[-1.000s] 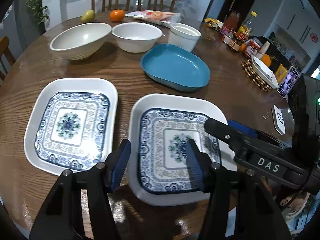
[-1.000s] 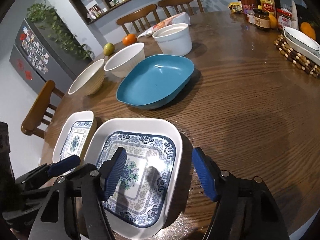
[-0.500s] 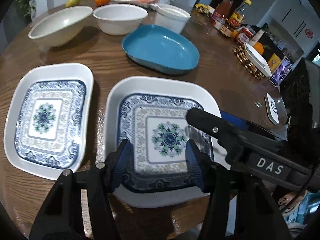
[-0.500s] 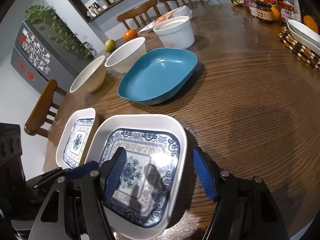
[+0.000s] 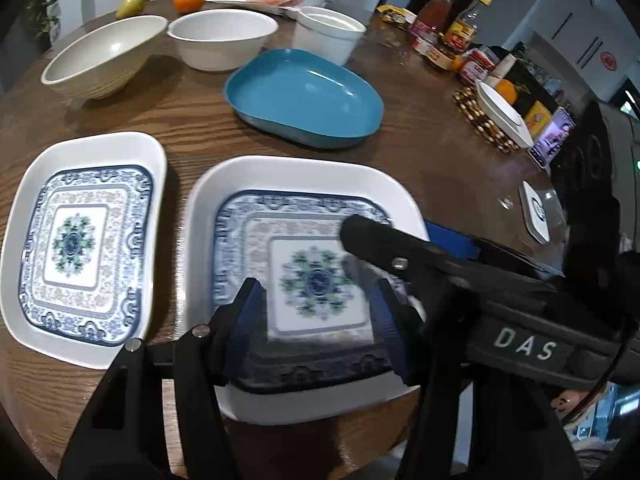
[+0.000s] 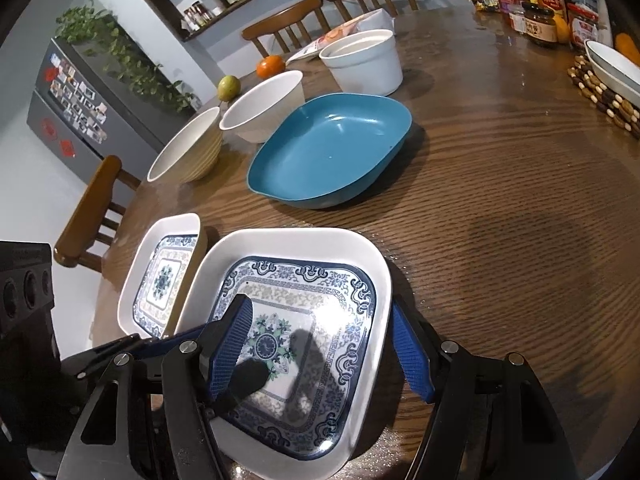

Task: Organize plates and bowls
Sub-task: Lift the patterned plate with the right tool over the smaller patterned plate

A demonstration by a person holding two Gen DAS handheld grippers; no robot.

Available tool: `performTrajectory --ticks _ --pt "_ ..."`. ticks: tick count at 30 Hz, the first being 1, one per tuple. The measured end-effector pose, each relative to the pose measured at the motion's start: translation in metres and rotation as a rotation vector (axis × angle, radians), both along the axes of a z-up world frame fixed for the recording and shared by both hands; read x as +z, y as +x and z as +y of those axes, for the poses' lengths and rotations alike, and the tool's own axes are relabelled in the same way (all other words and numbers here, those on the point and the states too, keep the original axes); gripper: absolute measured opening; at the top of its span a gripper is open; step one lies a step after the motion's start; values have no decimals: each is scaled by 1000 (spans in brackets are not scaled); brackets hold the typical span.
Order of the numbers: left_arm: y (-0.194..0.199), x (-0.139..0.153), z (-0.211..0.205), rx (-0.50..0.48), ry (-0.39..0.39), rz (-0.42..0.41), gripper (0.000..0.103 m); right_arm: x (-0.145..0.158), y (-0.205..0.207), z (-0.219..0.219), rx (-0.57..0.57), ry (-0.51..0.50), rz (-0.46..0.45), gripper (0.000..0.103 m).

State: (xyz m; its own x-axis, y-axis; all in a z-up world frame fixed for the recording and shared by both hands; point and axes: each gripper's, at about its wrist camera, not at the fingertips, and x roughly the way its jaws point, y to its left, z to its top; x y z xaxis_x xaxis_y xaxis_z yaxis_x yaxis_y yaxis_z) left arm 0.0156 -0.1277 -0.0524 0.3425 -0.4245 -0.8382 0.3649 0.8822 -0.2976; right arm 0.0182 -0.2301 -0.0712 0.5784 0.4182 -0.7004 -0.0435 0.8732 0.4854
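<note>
Right wrist view: the open right gripper (image 6: 322, 344) straddles the right rim of the near white square plate with blue pattern (image 6: 360, 256); the open left gripper (image 5: 318, 326) hovers over its near edge.

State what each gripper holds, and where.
Nothing yet. Left gripper and right gripper are both open over the nearer patterned plate; the right one straddles its rim.

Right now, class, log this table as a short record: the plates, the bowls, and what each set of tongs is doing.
patterned plates: two, side by side; near plate, far plate
blue dish: empty, beyond the plates
bowls: cream bowl, white bowl, straight-sided white bowl
right tongs: open, straddling the near plate's right rim
left tongs: open, over the near plate
</note>
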Motion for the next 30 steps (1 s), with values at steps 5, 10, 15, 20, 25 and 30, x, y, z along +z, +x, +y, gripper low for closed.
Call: performTrajectory --ticks 5,10,15,20,25,30 --pt "-1 0 -2 -6 10 -5 56 0 2 6 37 31 8 71" --pt "0 13 17 75 60 -63 58 1 2 1 -1 16 18 71" --pt "-4 19 36 116 83 -76 59 1 2 -4 -22 10 24 71" --pt "-3 18 50 163 89 -73 59 3 3 -1 -16 10 29 71" --pt "0 13 47 149 89 -43 59 7 3 4 -5 4 21 71" --pt "-4 17 47 135 73 -52 60 6 5 5 -5 -1 28 71"
